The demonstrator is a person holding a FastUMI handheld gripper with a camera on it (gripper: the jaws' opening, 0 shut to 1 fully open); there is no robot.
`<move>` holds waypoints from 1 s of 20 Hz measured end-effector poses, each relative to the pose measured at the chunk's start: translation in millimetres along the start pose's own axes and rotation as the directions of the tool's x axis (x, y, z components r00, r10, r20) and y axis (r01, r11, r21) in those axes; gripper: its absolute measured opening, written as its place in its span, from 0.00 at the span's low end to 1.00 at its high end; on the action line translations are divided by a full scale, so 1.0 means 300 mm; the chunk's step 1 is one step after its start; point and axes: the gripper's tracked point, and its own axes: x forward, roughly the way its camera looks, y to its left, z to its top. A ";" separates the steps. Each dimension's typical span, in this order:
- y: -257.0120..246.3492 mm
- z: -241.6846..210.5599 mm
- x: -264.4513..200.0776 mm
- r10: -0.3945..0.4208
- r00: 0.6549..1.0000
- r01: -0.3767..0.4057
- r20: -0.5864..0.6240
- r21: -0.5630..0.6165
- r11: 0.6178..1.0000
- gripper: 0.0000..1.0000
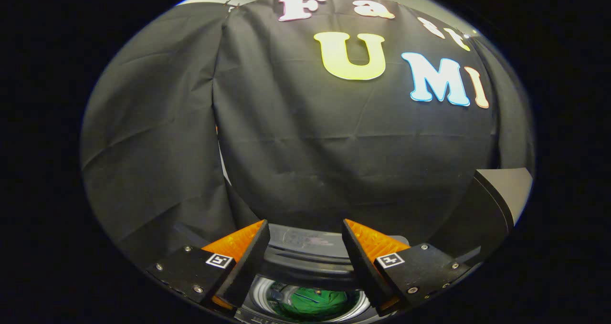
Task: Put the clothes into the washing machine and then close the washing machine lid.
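Observation:
My gripper (303,229) hangs open above the top-loading washing machine (305,259), with nothing between its fingers (248,259). Below and between the fingers I see the round drum opening (310,301), and a green piece of clothing (316,301) lies inside it. The machine's dark lid (491,209) stands raised to the right, just beyond the right finger. The machine's grey back panel (305,240) shows just ahead of the fingertips.
The booth's black cloth wall (334,138) hangs close behind the machine and spans the space ahead. A seam between two cloth panels (217,123) runs down on the left.

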 end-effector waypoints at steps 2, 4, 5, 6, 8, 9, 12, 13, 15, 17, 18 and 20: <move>0.010 -0.115 -0.028 0.000 0.999 -0.001 -0.044 -0.009 1.000 0.94; -0.001 -0.199 -0.065 -0.008 0.998 0.007 -0.058 -0.020 1.000 0.94; -0.001 -0.236 -0.081 -0.006 0.998 0.005 -0.063 -0.018 1.000 0.94; 0.002 -0.268 -0.098 -0.005 0.998 0.004 -0.066 -0.016 1.000 0.94; 0.011 -0.303 -0.134 0.001 0.998 -0.002 -0.064 -0.010 1.000 0.94; 0.017 -0.301 -0.155 0.006 0.998 -0.007 -0.058 -0.008 1.000 0.94; 0.046 -0.270 -0.245 0.027 1.000 -0.027 -0.009 -0.010 1.000 0.94; 0.049 -0.248 -0.280 0.033 0.999 -0.033 0.014 -0.010 0.999 0.94; 0.045 -0.197 -0.367 0.037 0.996 -0.036 0.076 -0.013 0.999 0.94; 0.031 -0.153 -0.473 0.039 0.990 -0.038 0.134 -0.013 0.999 0.94; 0.017 -0.144 -0.516 0.037 0.986 -0.036 0.164 -0.009 0.999 0.94; -0.018 -0.123 -0.611 0.030 0.978 -0.032 0.207 0.003 0.999 0.94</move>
